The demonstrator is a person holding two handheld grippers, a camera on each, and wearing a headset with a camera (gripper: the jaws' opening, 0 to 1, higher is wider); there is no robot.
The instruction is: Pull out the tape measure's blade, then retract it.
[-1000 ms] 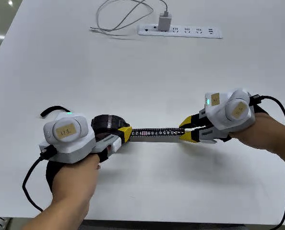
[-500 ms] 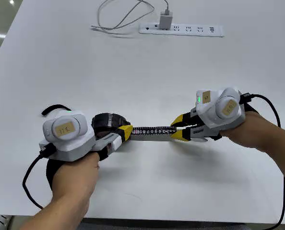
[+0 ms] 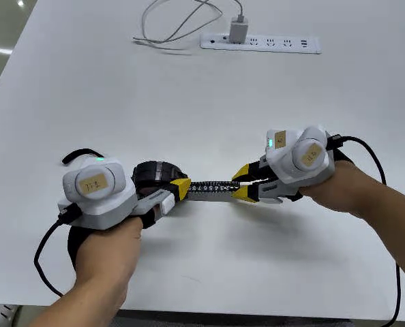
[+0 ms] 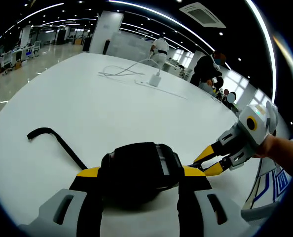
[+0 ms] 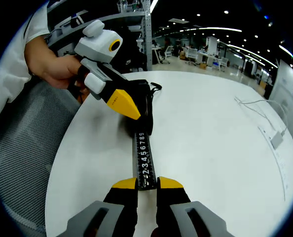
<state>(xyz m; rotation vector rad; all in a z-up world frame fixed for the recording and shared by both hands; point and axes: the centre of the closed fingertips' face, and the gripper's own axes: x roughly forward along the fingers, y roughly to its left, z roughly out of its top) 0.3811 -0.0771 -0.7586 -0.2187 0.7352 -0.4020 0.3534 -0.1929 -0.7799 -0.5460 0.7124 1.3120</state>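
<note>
— Two grippers, one tape measure (image 4: 139,165). Starting at the left, what has hold of what?

— Left gripper (image 3: 167,187): jaws spread to the width of the black case and clamped on its sides, the case resting on the white table (image 3: 189,88). To the right a short run of blade (image 5: 143,158) crosses to the right gripper (image 3: 243,182), whose jaws are nearly closed, pinching the blade's end by its edges.

— Which step is that?

— I can't settle it. With so little blade out, it's either the start of the pull or the tail of the retract. I'd guess the second.

— And next?

— Either way the left must keep the case pinned. The right should travel straight along the blade's line, level, without twisting, and let the spring draw slowly.

— Do the views differ?

— Left gripper view shows a black strap (image 4: 53,138) trailing off the case's left. Right gripper view reads the printed numerals, 2 to 9. Head view shows the power strip (image 3: 260,43) at the far edge.
</note>
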